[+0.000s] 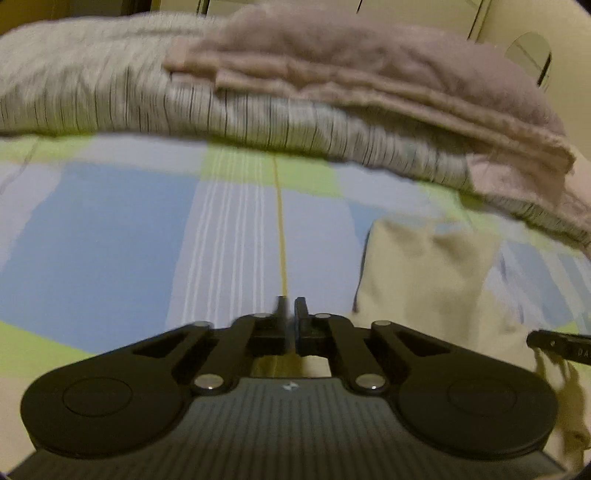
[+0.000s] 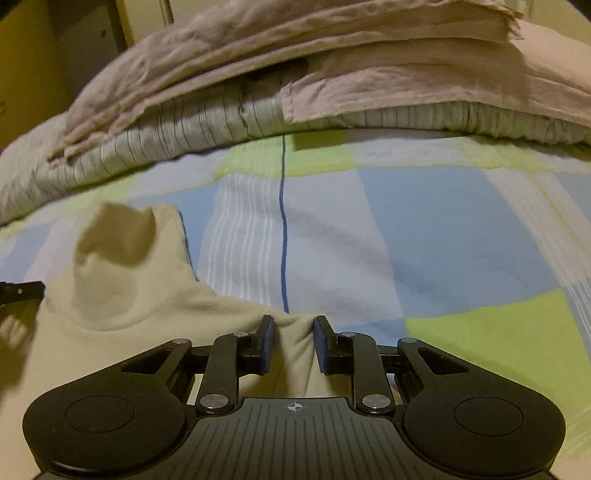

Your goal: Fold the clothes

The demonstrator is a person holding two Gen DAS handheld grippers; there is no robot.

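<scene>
A cream garment (image 2: 122,295) lies rumpled on the chequered bed sheet (image 2: 424,240); the left wrist view shows it at the right (image 1: 424,280). My right gripper (image 2: 293,332) is shut on a bunched fold of this garment, which fills the gap between the blue pads. My left gripper (image 1: 290,314) has its jaws drawn together to a thin slit, with a strip of cream cloth showing just behind the pads. Each gripper's tip appears at the edge of the other's view: the right gripper's (image 1: 554,341) and the left gripper's (image 2: 22,290). The left wrist view is blurred.
A grey striped quilt (image 2: 184,129) lies folded across the back of the bed, with a pinkish blanket (image 2: 406,74) stacked on top. Pale cupboard doors (image 1: 443,18) stand behind. Blue, green and white sheet (image 1: 129,221) spreads in front of both grippers.
</scene>
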